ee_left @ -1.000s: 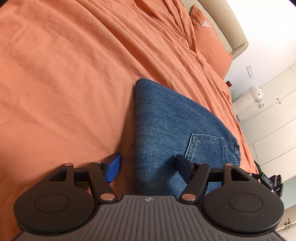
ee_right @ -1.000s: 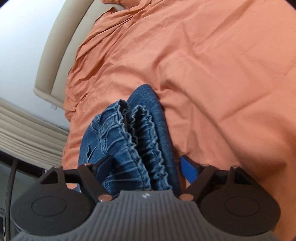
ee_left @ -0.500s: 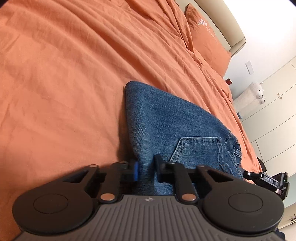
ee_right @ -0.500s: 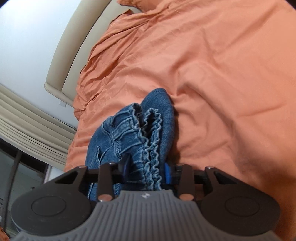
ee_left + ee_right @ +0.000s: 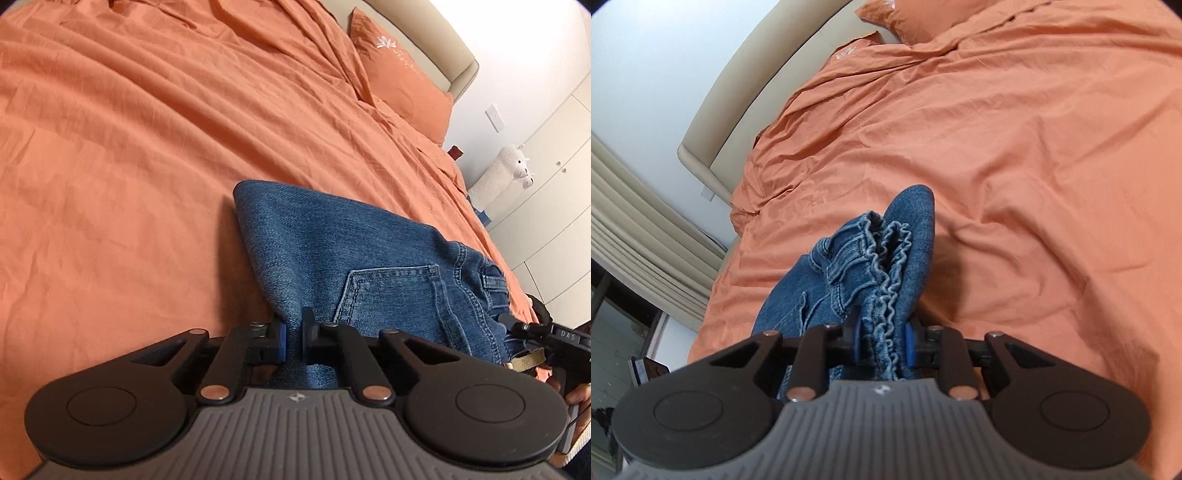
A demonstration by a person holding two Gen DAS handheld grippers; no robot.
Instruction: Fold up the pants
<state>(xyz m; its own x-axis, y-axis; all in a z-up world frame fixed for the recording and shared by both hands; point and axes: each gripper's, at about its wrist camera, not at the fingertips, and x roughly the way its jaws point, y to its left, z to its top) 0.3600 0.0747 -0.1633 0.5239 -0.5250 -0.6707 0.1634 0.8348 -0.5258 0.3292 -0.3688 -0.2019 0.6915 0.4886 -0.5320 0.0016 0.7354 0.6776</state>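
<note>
Left gripper [image 5: 293, 338]: closed on a folded edge of the jeans, denim pinched tight between the two blue pads.
Right gripper [image 5: 881, 341]: clamped on a thick bunch of denim, ruffled hem edges squeezed between the blue pads.
Jeans [image 5: 354, 258]: blue denim, folded, lying on the bedsheet; seen from the left wrist, stretching away ahead of the jaws and off to their right, ending in a rounded folded corner straight ahead.
Back pocket [image 5: 391, 295]: stitched patch pocket, just right of the left jaws, face up.
Waistband and belt loop [image 5: 493, 282]: far right of the left jaws, near the other gripper's black body at the frame edge.
Hem edges [image 5: 886, 258]: two wavy, frayed-looking seams running side by side from the right jaws forward; smooth folded denim beside them on the right.
Bedsheet [image 5: 147, 147]: orange, wrinkled, filling the area ahead of and left of the left jaws; ahead of and right of the right jaws.
Pillow [image 5: 400, 79]: orange with a small white emblem, far ahead and right of the left jaws, against a beige headboard [image 5: 750, 85].
Plush toy [image 5: 506, 170]: white, alpaca-like, standing on the floor by white cupboard doors, far right of the left jaws.
Curtain [image 5: 639, 229]: beige, pleated, far left of the right jaws.
</note>
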